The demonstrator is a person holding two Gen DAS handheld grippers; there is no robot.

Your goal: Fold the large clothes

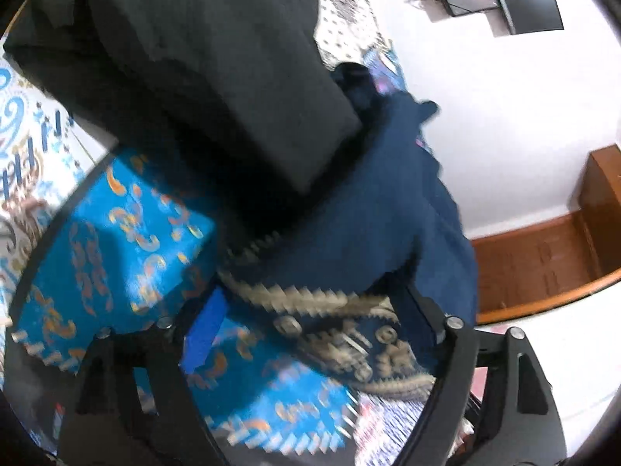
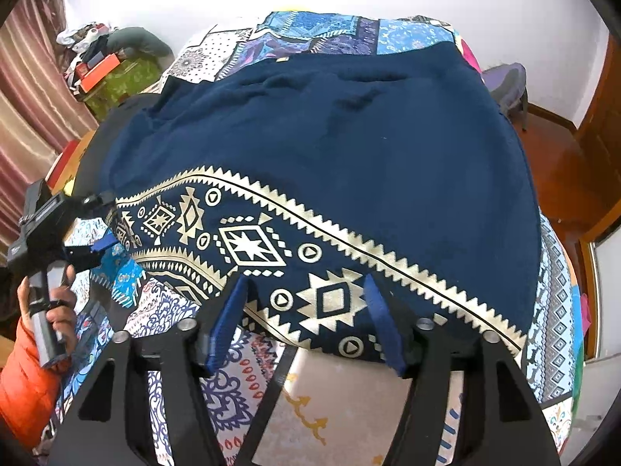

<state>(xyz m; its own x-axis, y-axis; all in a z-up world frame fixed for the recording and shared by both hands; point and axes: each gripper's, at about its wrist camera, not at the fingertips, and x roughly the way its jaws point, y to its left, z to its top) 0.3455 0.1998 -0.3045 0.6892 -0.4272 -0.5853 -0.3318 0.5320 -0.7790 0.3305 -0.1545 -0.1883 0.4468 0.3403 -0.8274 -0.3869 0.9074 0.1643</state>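
Navy fabric with a gold zigzag border, the large garment, lay spread across the patchwork bedspread and filled the middle of the right wrist view; its patterned hem ran from left of centre down to the lower right.

Your right gripper sat at the lower centre of that view, jaws apart and astride the hem. The pads did not look pressed on the cloth, so nothing was held. Your left gripper, at the left edge, also stood open at the hem's far corner, blue pads parted, cloth just beside them but not pinched.

Risks as I judged them:
- With both grips slack, any lift would leave the hem behind or catch one layer only.
- Closing on one side first would skew the fold.
- The left wrist view was blurred; a black folded item sat in its upper left, touching the navy cloth, and could be dragged along.
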